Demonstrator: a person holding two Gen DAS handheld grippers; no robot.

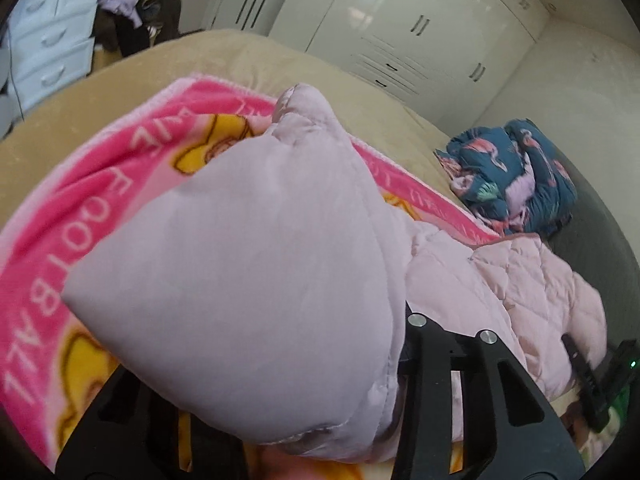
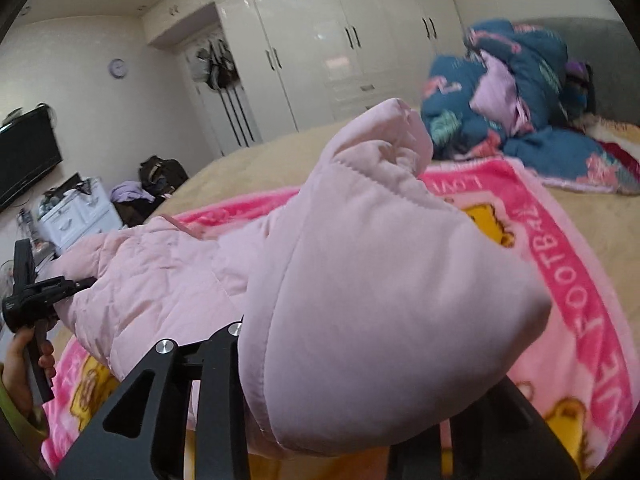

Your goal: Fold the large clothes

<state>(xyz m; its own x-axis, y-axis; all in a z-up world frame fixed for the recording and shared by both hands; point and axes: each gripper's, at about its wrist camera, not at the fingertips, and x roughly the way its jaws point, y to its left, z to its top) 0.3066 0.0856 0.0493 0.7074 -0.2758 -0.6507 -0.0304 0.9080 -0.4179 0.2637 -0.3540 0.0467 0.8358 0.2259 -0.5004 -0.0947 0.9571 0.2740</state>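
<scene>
Your left gripper (image 1: 256,420) is clamped on the pale pink quilted jacket (image 1: 240,272): jaws narrowed, a puffed fold bulging forward between them and covering the fingertips. Same with your right gripper (image 2: 340,412): jaws narrowed on another bunch of the same jacket (image 2: 360,280), tips buried in fabric. The rest of the jacket sags between the two grips above the pink cartoon blanket (image 1: 80,184), which lies on the beige bedspread (image 1: 200,56).

Containers: the white chest of drawers (image 1: 44,44) far left has all drawers closed; I can't tell the contents. The white wardrobe (image 1: 400,20) doors are closed too.

Left view only: your right gripper seen from outside at the right edge, with a green light on it. The teal flamingo-print bedding (image 1: 512,176) sits bundled at the far right of the bed, well apart from the jacket.

Right view only: your hand (image 2: 20,364) on the left gripper's handle at the left edge, a wall TV (image 2: 24,152), a round wall clock (image 2: 118,68), clutter on top of the drawers (image 2: 76,212), and a dark bag (image 2: 164,172) beside a heap of clothes on the floor.
</scene>
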